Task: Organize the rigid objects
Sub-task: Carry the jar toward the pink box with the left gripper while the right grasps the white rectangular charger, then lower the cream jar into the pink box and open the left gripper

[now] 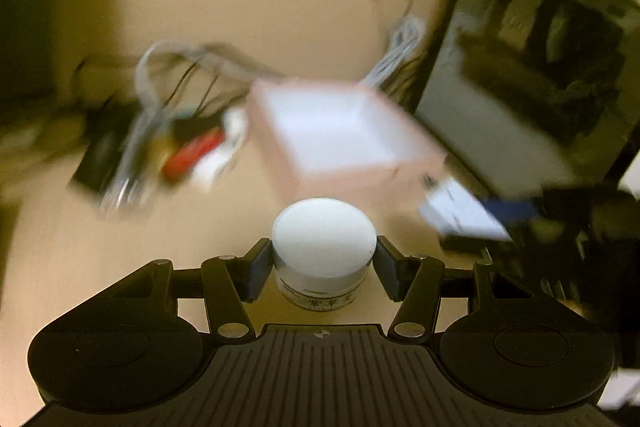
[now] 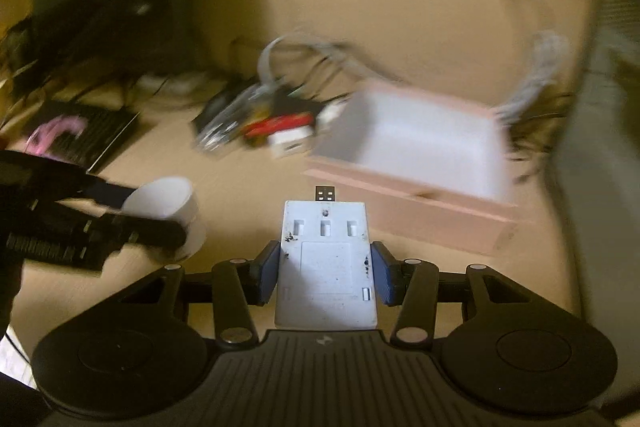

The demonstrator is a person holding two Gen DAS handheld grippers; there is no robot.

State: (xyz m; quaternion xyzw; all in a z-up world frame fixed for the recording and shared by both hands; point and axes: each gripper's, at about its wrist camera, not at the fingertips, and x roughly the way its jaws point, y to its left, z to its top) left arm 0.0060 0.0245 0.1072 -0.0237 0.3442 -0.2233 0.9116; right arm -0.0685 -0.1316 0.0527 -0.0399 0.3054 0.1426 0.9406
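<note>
Between the blue pads of the left hand-held gripper (image 1: 322, 267) sits a small round jar (image 1: 324, 251) with a flat white lid and some print on its side; the fingers are closed on it from both sides, and the jar is above the tan worktop (image 1: 240, 7). Just beyond the jar stands a pink box (image 1: 340, 135) with a white inside, open at the top, its picture blurred. To the left of the box lies a heap of cables (image 1: 168, 115) with a red thing and a white plug among them, too blurred to name more exactly. At the right side a dark screen (image 1: 528, 67) stands upright. The right hand-held gripper (image 2: 326, 273) has its pads pressed on the two long sides of a flat white adapter (image 2: 326, 267), which has three small slots on its face and a USB plug pointing forward. This adapter is held near the front wall of the pink box (image 2: 420, 163), a little to its left and not touching it. In the right wrist view the left hand-held gripper (image 2: 158, 221) shows at the left edge with the white jar (image 2: 164, 203) in its fingers, and behind it a black keyboard (image 2: 84, 135) lies on the worktop (image 2: 400, 7) with something pink on it.
</note>
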